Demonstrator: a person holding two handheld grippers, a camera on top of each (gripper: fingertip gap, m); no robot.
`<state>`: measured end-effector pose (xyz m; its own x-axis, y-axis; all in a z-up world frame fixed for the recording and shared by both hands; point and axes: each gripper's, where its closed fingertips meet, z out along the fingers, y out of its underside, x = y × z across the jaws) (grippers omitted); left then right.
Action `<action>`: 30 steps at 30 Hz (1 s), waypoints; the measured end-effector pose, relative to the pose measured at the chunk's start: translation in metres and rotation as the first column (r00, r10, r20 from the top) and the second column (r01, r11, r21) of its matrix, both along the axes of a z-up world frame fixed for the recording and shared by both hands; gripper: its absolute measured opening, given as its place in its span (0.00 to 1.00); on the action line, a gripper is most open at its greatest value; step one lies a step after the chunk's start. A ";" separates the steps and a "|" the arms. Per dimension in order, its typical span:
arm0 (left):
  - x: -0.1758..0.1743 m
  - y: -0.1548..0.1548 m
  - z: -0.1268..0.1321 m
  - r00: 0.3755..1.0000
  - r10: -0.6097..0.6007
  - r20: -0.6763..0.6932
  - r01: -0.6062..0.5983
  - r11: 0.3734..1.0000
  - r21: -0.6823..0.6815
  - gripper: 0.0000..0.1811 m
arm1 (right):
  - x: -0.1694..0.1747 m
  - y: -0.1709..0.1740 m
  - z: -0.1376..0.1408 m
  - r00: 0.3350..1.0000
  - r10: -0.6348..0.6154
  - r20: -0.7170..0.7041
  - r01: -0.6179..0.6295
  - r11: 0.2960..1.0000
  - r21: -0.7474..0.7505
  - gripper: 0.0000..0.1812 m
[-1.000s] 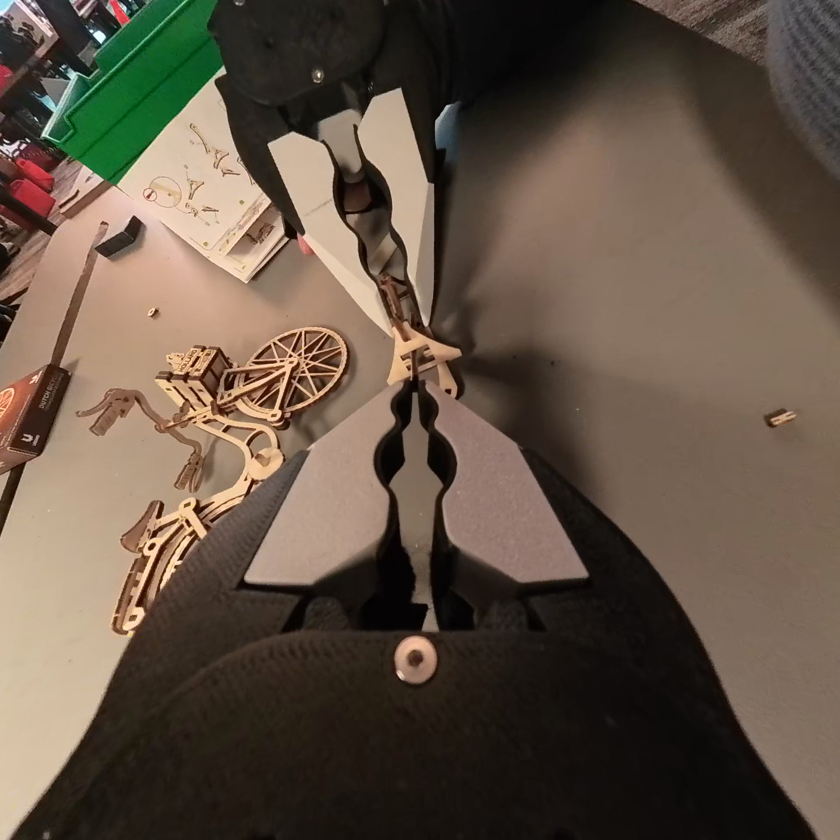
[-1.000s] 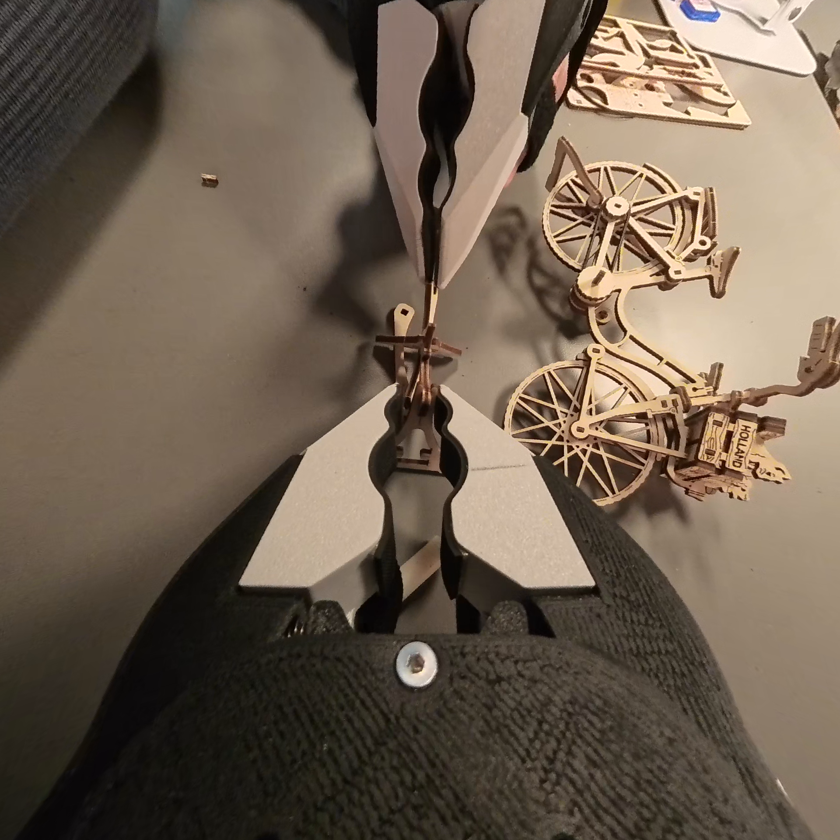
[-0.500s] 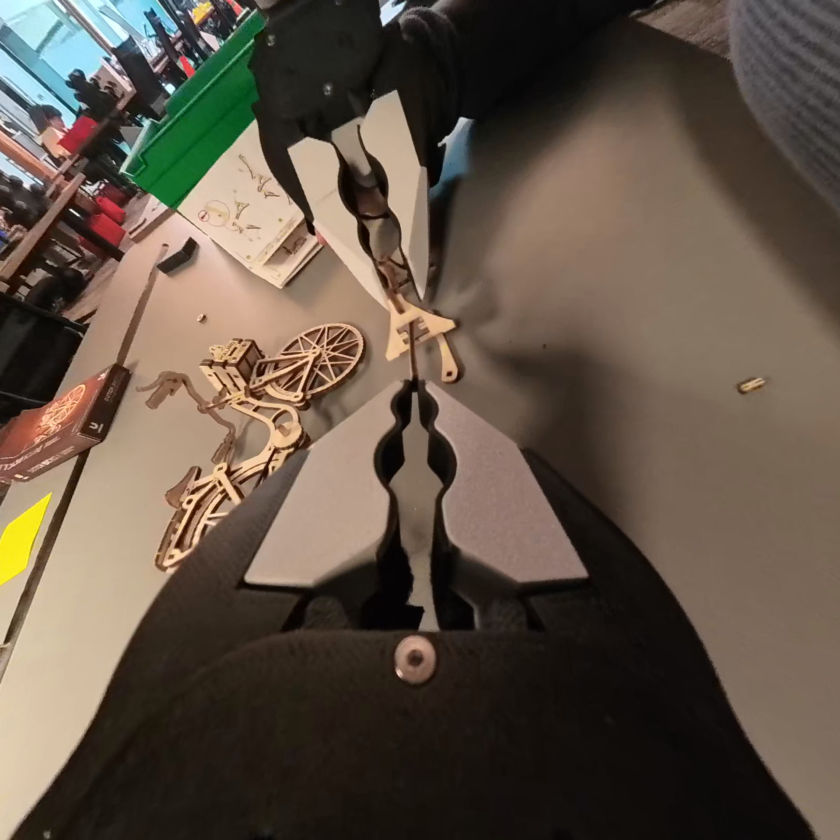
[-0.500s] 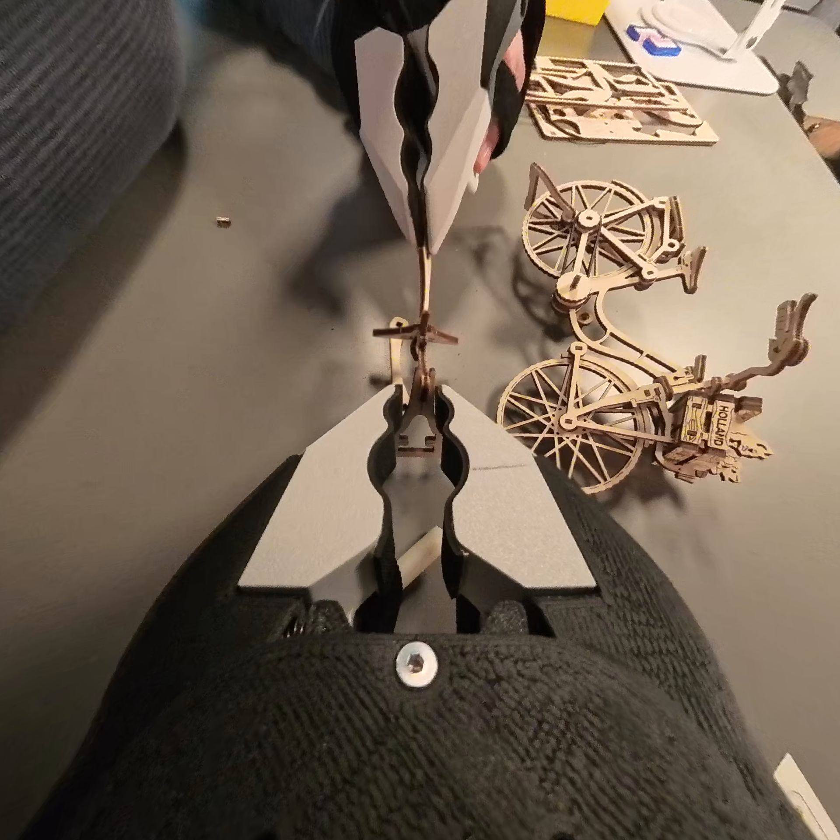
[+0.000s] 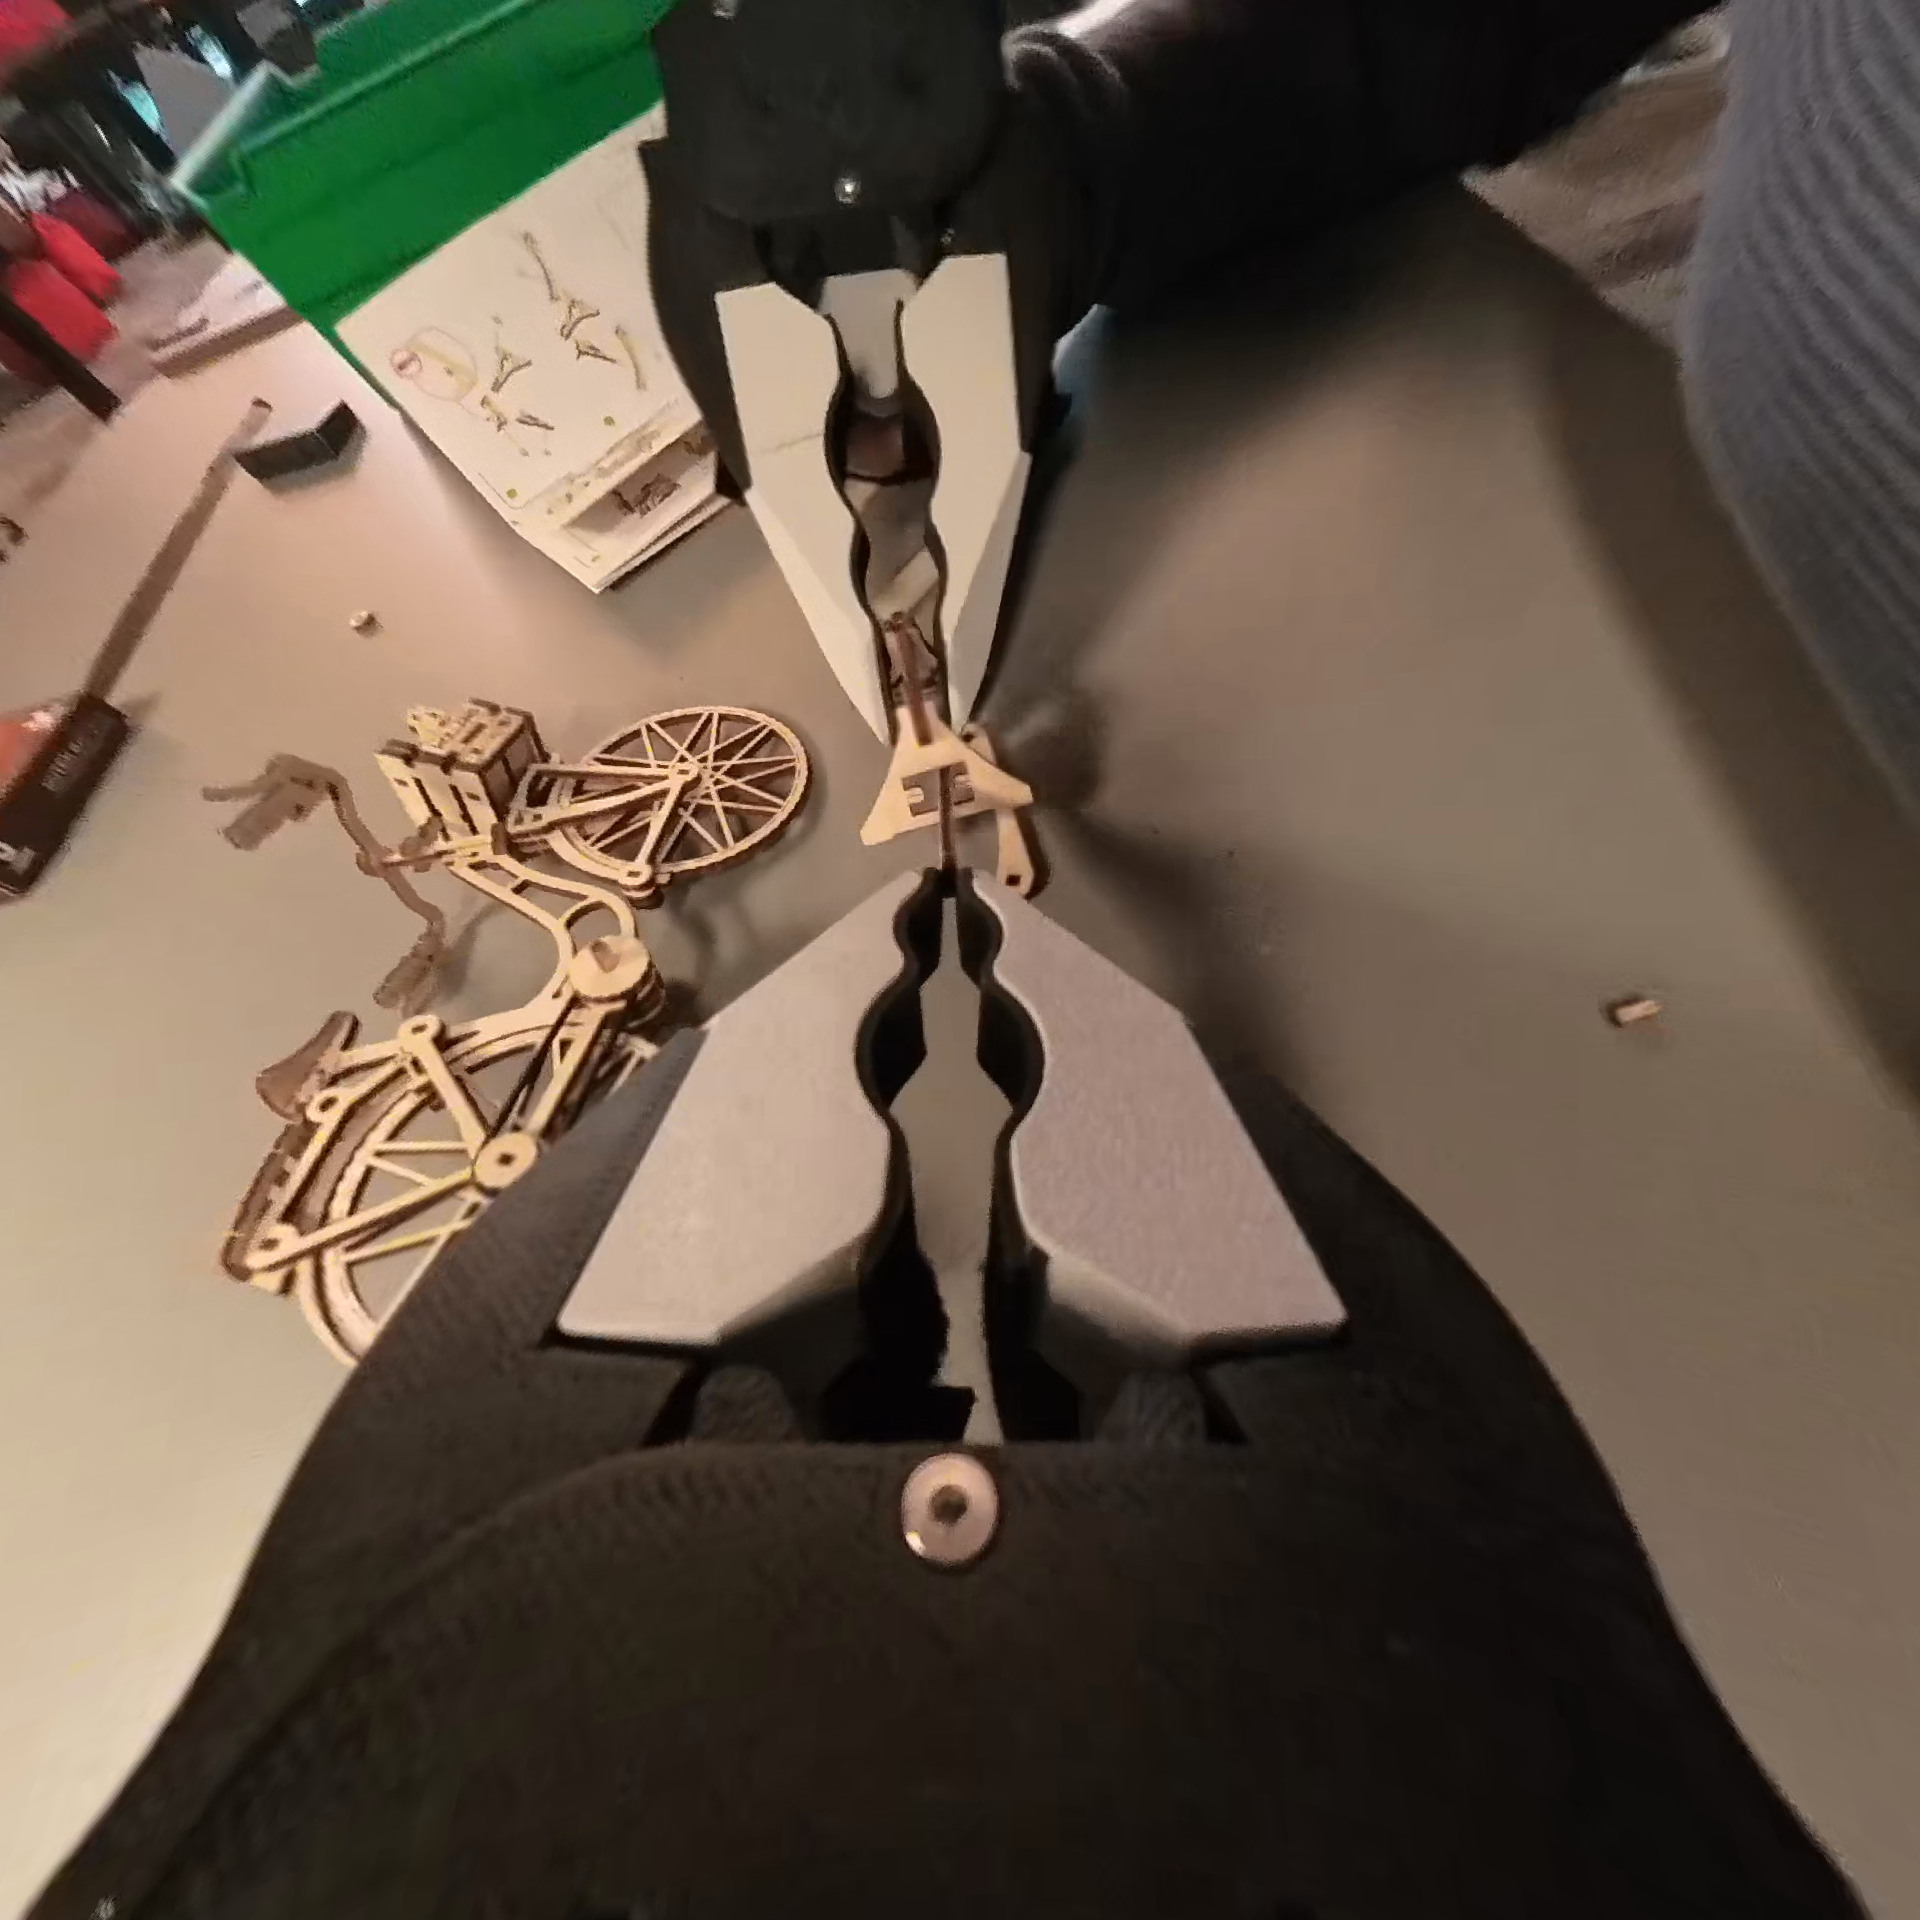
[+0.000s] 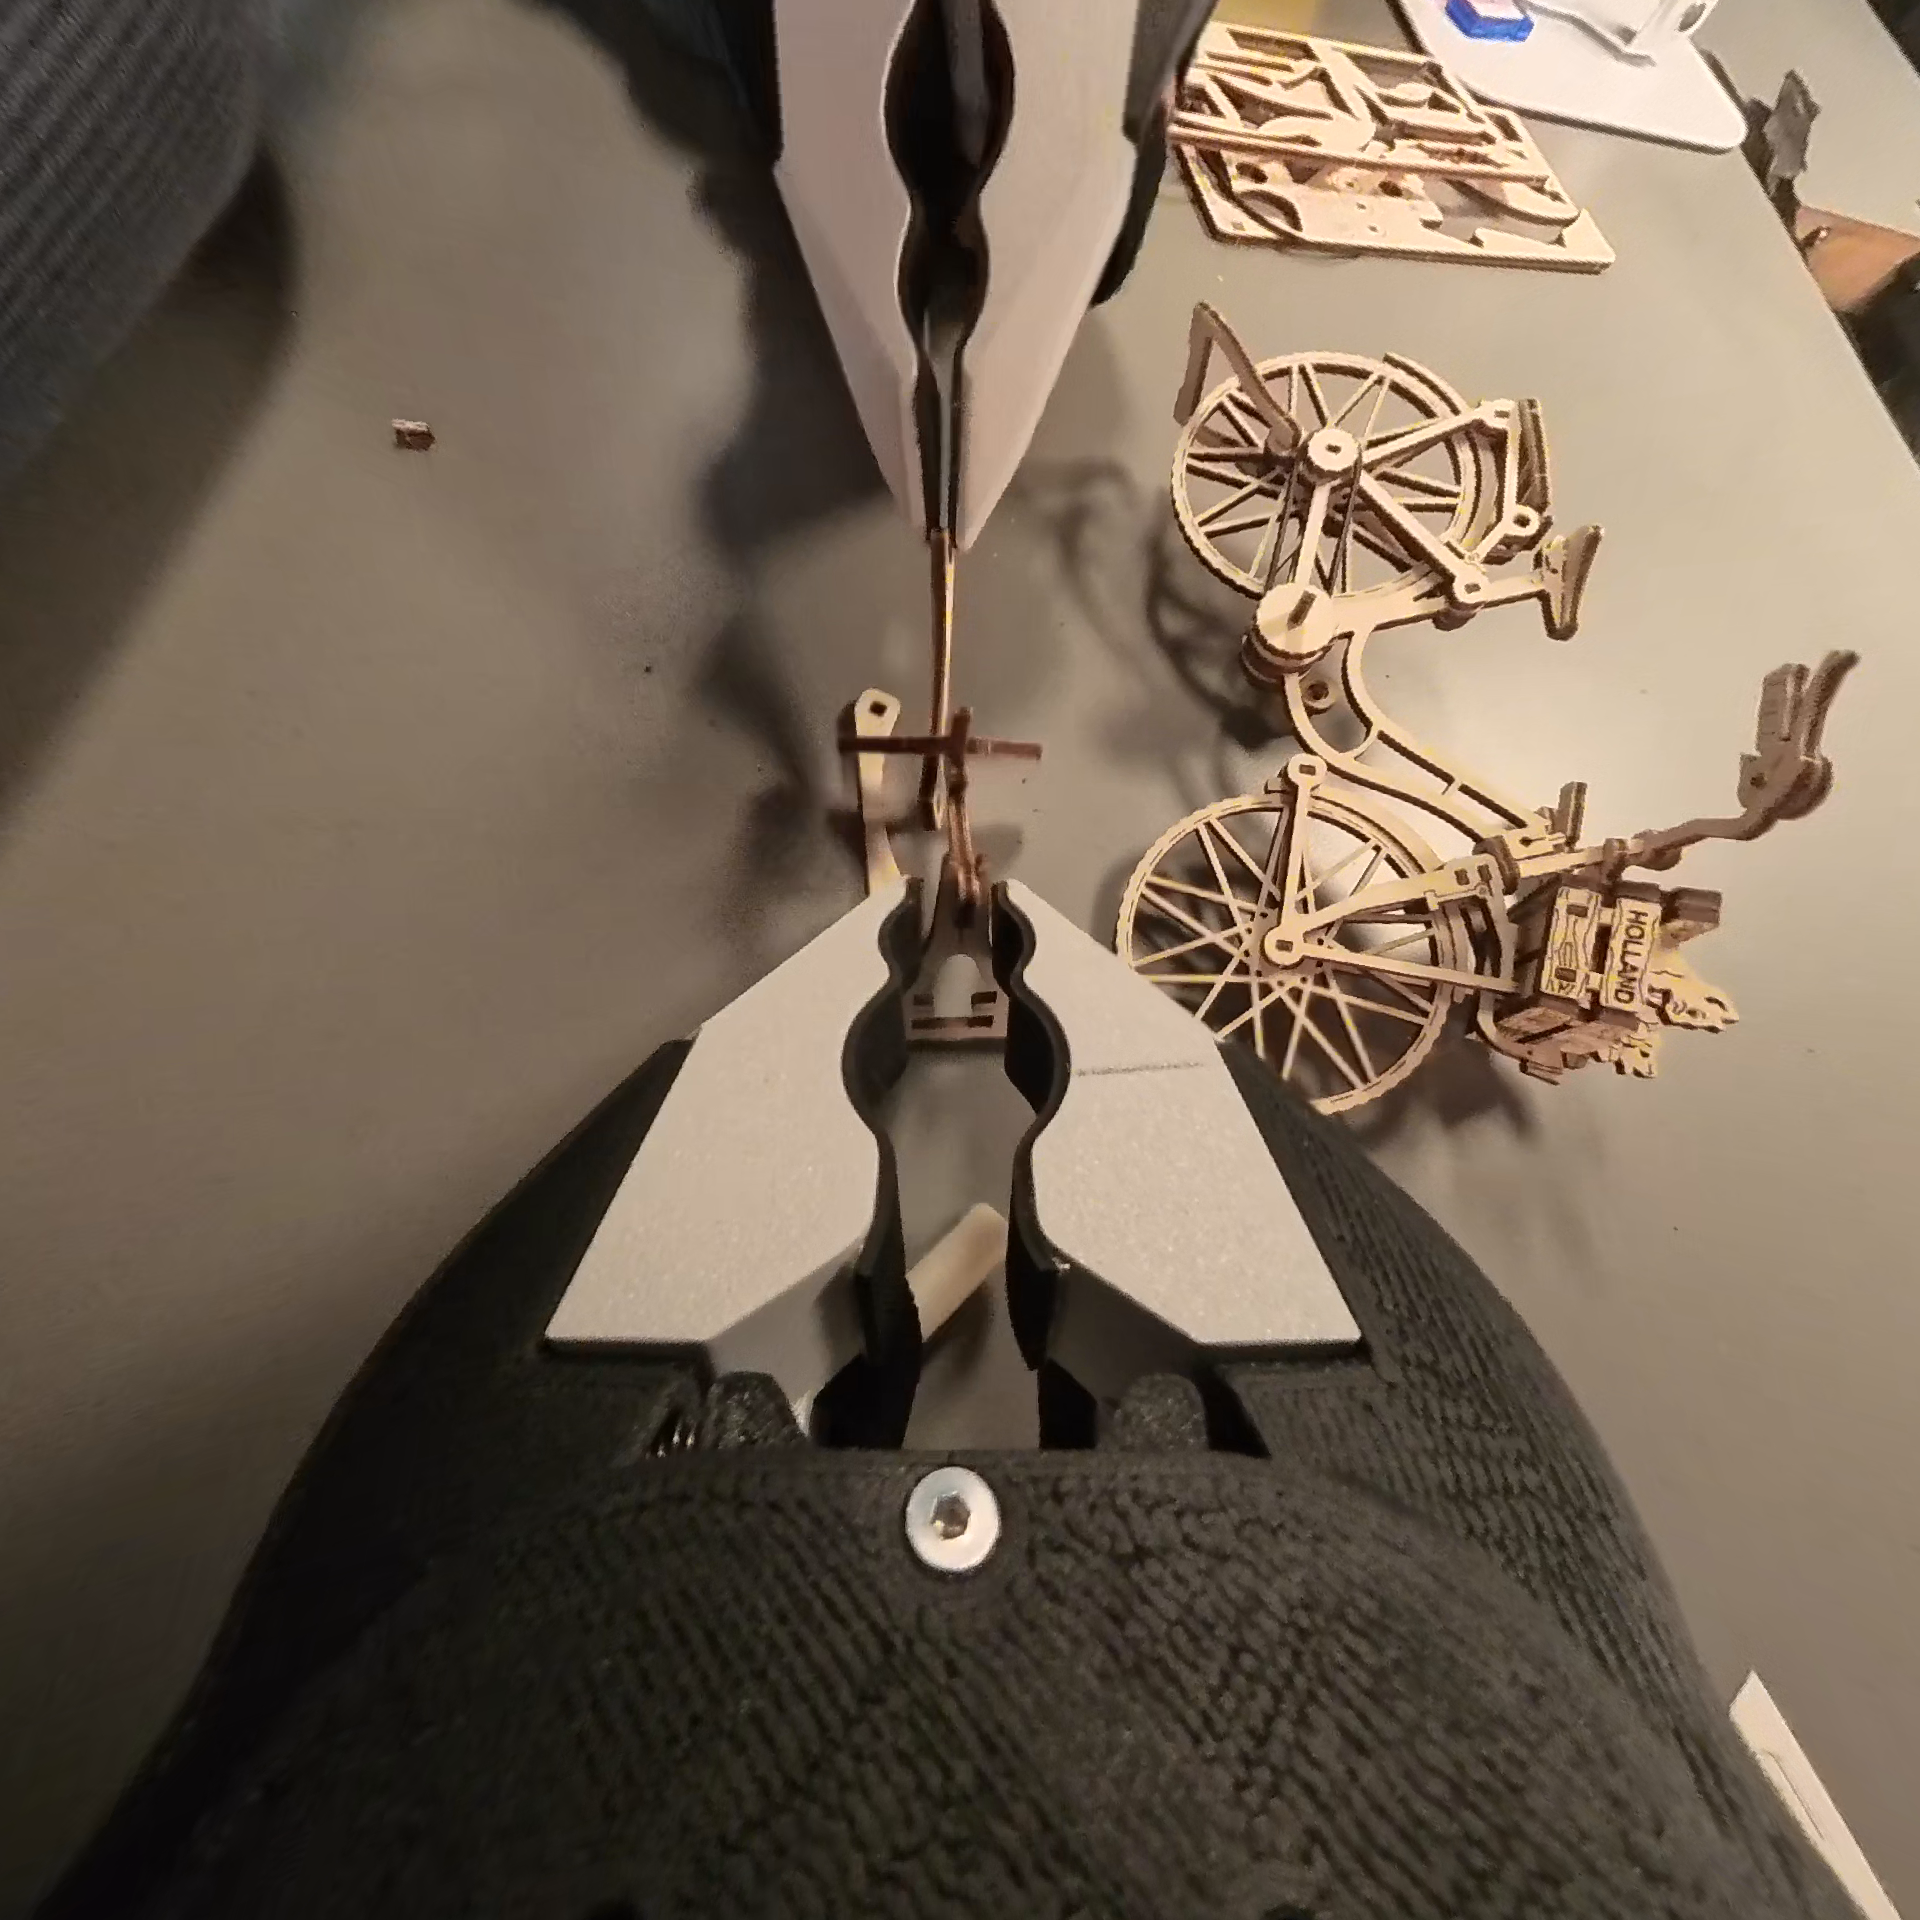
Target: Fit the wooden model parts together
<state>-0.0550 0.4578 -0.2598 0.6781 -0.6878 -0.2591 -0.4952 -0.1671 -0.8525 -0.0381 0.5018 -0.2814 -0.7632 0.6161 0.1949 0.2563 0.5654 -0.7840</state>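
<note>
Left gripper and right gripper tip to tip above grey table, left clamped on thin strip, right clamped on small wooden assembly, bicycle model lying beside, lettered basket, printed instruction sheet.

This looks like a shared workshop or lab. A plain grey table carries hobby-assembly clutter: a wooden model bicycle, laser-cut part sheets at the upper right of the right wrist view, and an instruction sheet. At the upper left of the left wrist view sit a green storage bin, further tables and red seats.
</note>
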 end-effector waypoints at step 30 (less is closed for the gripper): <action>-0.010 0.002 0.013 0.964 0.089 0.252 -0.057 0.990 -0.131 0.01 | -0.006 0.003 0.000 0.995 -0.095 0.026 0.094 0.995 0.032 0.05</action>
